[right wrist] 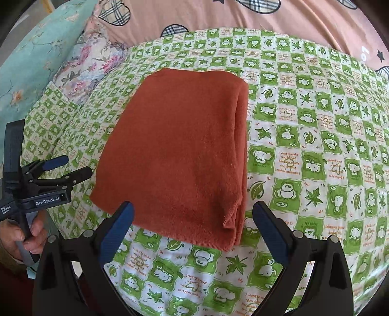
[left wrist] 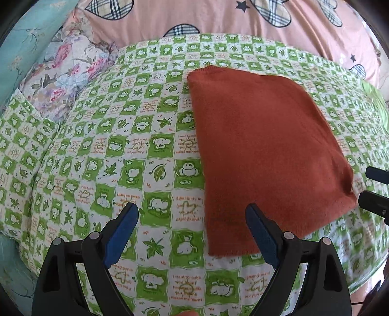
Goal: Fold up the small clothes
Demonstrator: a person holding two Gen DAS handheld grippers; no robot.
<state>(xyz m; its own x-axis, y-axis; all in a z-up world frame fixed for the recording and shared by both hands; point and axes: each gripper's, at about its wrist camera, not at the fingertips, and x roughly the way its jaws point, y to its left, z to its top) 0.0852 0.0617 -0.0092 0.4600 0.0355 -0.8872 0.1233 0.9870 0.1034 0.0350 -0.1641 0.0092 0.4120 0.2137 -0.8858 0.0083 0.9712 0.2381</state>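
Your left hand-held gripper [left wrist: 192,214] hovers with its blue-padded fingers spread apart and gripping nothing, just off the near left corner of the rust-orange garment [left wrist: 262,150]. Your right hand-held gripper [right wrist: 193,214] is likewise spread wide and empty, straddling the garment's near edge from above. In the right wrist view you can also see your left hand [right wrist: 24,233] around that tool's handle, holding it clear of the cloth on its left side.

The garment lies flat on the green-checked bedspread [right wrist: 304,170], roughly in the middle of the bed, already a compact rectangle. Along its right side you can see stacked layers, so it looks folded over more than once; that thick edge sits neat and the top face is smooth.

Beyond the bed's far edge lie the pink patterned quilt [left wrist: 218,17] and the floral pillow [left wrist: 65,70], well apart from the garment.

Judging by this, you have let go so the fold can settle; the piece looks finished or nearly so.
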